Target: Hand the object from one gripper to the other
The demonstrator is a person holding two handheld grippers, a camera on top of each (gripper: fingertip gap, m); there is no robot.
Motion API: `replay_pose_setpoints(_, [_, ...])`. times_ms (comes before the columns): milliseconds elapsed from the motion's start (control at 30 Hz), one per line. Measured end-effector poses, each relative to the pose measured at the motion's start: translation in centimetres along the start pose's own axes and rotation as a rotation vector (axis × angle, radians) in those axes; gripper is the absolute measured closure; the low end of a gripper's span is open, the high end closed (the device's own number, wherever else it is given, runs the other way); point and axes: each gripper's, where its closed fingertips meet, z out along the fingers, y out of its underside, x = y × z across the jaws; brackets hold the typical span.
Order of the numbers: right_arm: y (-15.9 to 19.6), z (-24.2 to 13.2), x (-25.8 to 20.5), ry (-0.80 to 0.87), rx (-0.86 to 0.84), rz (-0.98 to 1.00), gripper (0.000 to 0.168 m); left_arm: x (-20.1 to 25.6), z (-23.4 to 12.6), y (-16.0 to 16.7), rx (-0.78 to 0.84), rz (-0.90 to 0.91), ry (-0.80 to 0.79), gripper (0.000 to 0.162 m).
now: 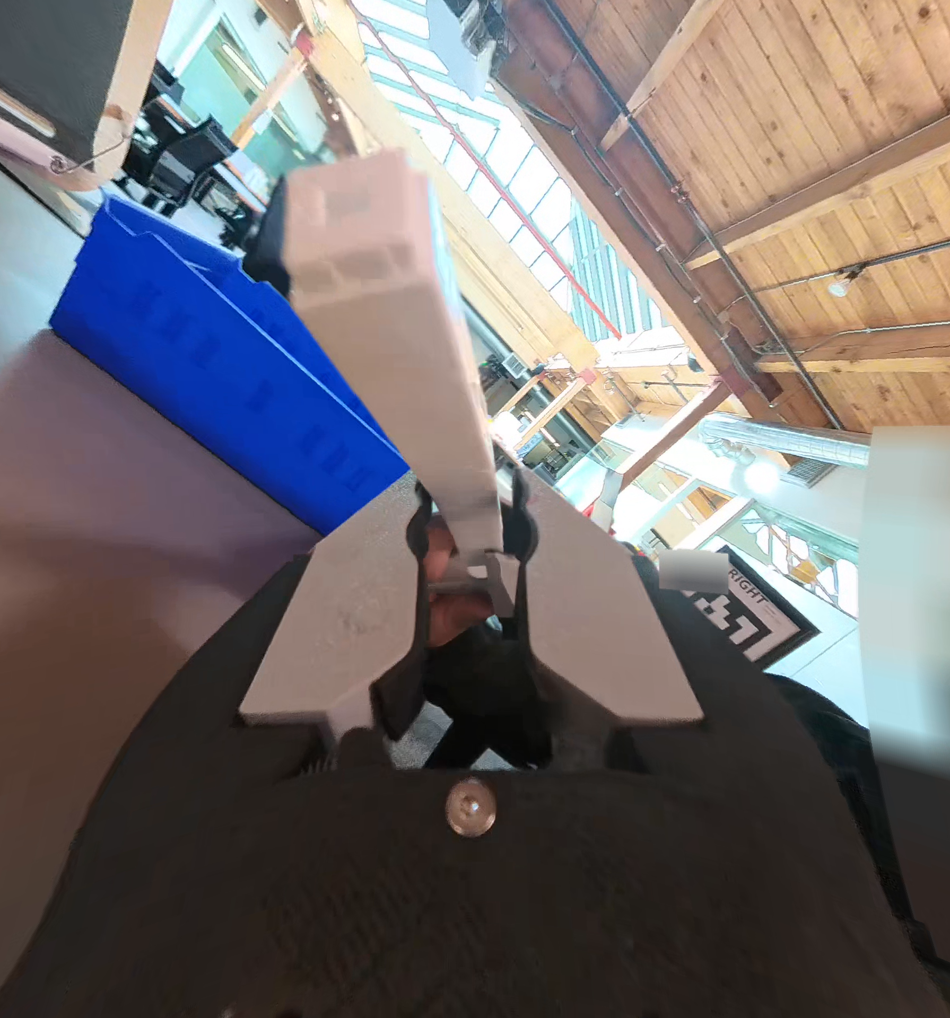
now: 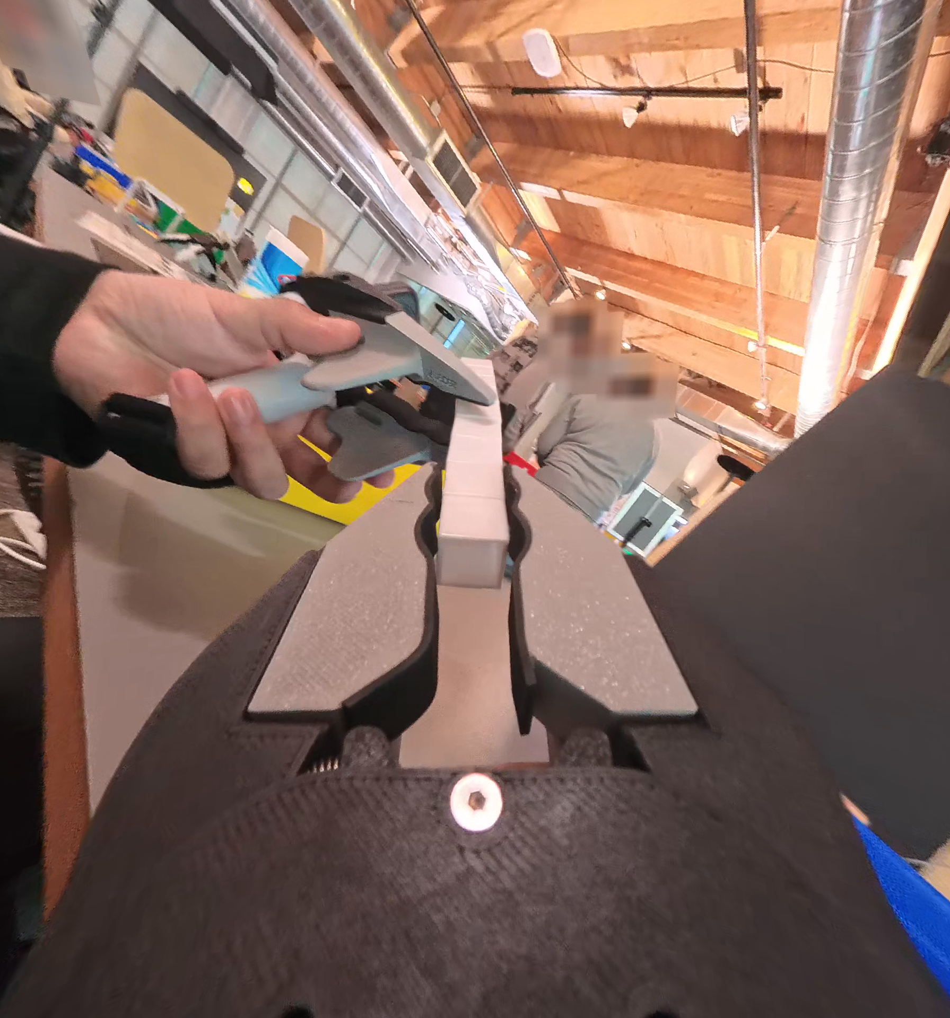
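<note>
We are in the middle of the handover: our right gripper (image 2: pixel 473 515) and, at its 12 o'clock, our left gripper (image 1: pixel 468 520) both clamp the long pale grey plastic bar (image 2: pixel 472 496), so one release remains.

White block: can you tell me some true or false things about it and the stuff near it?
1. The white block sits between the right gripper's fingers. True.
2. The bin beside the block is red. False: it is blue.
3. A hand holds the left gripper. True.
4. The block lies flat on a table. False: both grippers hold it up.
</note>
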Motion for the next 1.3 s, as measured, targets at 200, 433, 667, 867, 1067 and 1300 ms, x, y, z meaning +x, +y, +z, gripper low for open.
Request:
replay_pose_setpoints(200, [-0.3, 0.1, -0.3, -0.017, 0.015, 0.074, 0.149, 0.7, 0.4, -0.5, 0.034, 0.046, 0.014, 0.141])
replay_pose_setpoints(433, [1.9, 0.5, -0.1, -0.138, -0.062, 0.382, 0.109, -2.8, 0.1, -2.7, 0.003, 0.315, -0.243, 0.141])
replay_pose_setpoints(667, [3.6, 0.6, 2.1, -0.104, -0.090, 0.623, 0.097, -8.6, 1.7, -4.6, -0.038, 1.053, -0.733, 0.142])
replay_pose_setpoints(867, [5.3, 0.4, 4.1, 0.045, -0.160, 0.551, 0.100, -8.8, 3.8, -3.3, -0.153, 1.462, -0.865, 0.142])
replay_pose_setpoints(1067, [3.6, 0.3, 3.3, 0.093, -0.134, 0.309, 0.112, -8.9, 4.2, -0.8, -0.263, 1.707, -0.920, 0.142])
replay_pose_setpoints(1300, [2.9, -0.1, 2.9, 0.138, -0.131, 0.101, 0.147, -8.7, 5.0, 1.3, -0.290, 1.836, -0.918, 0.140])
